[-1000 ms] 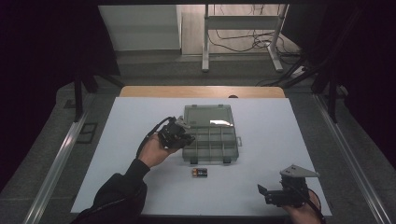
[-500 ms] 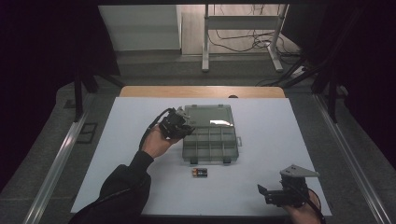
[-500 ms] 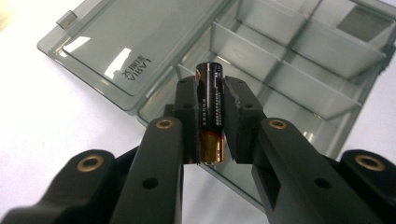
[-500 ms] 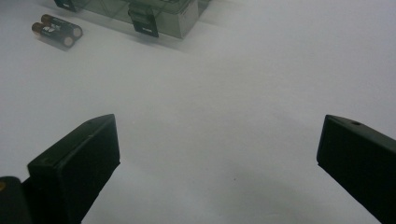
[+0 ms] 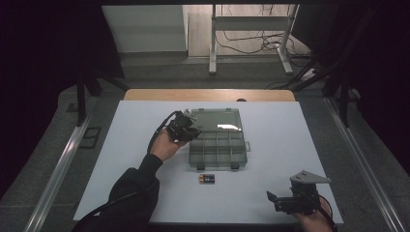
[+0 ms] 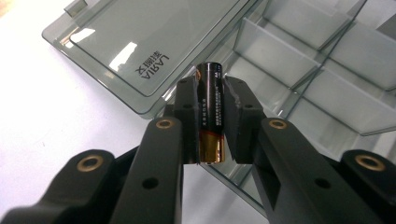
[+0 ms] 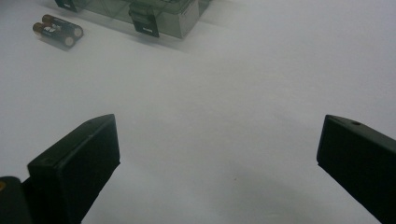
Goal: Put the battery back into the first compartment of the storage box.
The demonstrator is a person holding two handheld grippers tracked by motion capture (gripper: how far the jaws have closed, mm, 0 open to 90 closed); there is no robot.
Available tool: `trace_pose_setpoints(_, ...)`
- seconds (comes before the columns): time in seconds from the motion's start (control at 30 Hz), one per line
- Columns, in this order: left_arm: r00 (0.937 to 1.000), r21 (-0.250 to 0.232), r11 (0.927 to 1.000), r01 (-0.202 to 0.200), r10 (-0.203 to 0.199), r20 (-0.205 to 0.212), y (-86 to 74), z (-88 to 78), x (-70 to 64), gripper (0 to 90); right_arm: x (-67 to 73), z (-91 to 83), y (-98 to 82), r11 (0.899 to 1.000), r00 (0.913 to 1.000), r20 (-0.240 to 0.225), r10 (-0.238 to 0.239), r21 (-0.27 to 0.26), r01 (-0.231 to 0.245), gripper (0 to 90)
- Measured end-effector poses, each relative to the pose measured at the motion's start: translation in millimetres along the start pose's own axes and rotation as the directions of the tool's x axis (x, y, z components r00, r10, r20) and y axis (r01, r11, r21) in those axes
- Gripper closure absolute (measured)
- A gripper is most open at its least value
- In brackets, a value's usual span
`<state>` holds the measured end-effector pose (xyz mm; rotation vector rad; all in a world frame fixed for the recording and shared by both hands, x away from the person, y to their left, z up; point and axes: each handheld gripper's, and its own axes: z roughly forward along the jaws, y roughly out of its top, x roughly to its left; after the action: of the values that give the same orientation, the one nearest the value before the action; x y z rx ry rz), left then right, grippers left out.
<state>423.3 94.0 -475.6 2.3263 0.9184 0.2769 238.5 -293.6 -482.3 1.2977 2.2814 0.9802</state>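
Our left gripper [image 6: 211, 122] clamps one battery [image 6: 210, 112] upright, ready for the open box [image 6: 327, 60]; our right gripper [image 7: 217, 154] rests with jaws apart.

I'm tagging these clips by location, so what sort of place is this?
Probably a lab or workshop recording bench. A white mat covers the table, metal rails run along both sides, and loose cables lie on the bare floor by a metal stand. The work is small: batteries and a compartment box.

white table [image 5: 290, 145] — organiser box [image 5: 218, 145], two batteries [image 5: 207, 179]
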Motion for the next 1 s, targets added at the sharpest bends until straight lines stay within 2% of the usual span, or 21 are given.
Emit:
trace_pose_setpoints(0.23, 1.0, -0.009, 1.0, 0.003, -0.003, 0.007, -2.6, 7.9, 0.6, 75.4, 0.0, -0.1, 0.0, 1.0, 1.0, -0.001, -0.001, 0.0, 0.001, 0.0)
trace_pose_setpoints(0.27, 0.9999, -0.012, 0.9999, 0.008, -0.007, 0.016, -2.9, 8.1, 1.2, 67.2, 0.0, -0.2, -0.1, 1.0, 1.0, 0.0, -0.001, -0.001, 0.001, 0.0)
trace_pose_setpoints(0.5, 0.9997, -0.036, 0.9993, 0.01, -0.009, 0.022, -5.1, 0.3, 1.4, 55.8, 0.0, -0.2, -0.1, 1.0, 1.0, 0.0, -0.001, -0.001, 0.001, 0.0)
trace_pose_setpoints(0.57, 0.9993, -0.035, 0.9993, 0.014, -0.013, 0.037, -6.7, -1.0, 1.1, 50.5, 0.1, -0.2, -0.1, 1.0, 1.0, 0.0, -0.002, -0.001, 0.002, 0.0)
trace_pose_setpoints(0.63, 0.9991, -0.039, 0.9991, 0.015, -0.014, 0.041, -8.7, -2.2, 0.2, 41.2, 0.2, -0.2, 0.0, 1.0, 1.0, 0.0, -0.002, 0.0, 0.002, 0.0)
trace_pose_setpoints(0.67, 0.9989, -0.044, 0.9989, 0.016, -0.014, 0.045, -9.7, -3.0, -0.3, 41.2, 0.3, -0.2, 0.0, 1.0, 1.0, 0.001, -0.003, 0.0, 0.003, 0.0)
trace_pose_setpoints(0.77, 0.9969, -0.053, 0.9984, 0.021, -0.017, 0.077, -12.9, -7.3, -2.4, 31.4, 0.4, -0.1, 0.0, 1.0, 1.0, 0.002, -0.002, 0.0, 0.002, 0.0)
trace_pose_setpoints(0.9, 0.9956, -0.056, 0.9983, 0.012, -0.007, 0.094, -15.9, -12.7, -6.5, 18.8, 0.7, 0.0, 0.1, 1.0, 1.0, 0.002, -0.002, 0.001, 0.002, 0.0)
trace_pose_setpoints(1.0, 0.9951, -0.056, 0.9984, 0.004, 0.002, 0.099, -17.8, -15.1, -8.2, 12.9, 0.7, 0.0, 0.1, 1.0, 1.0, 0.002, -0.003, 0.001, 0.003, 0.0)
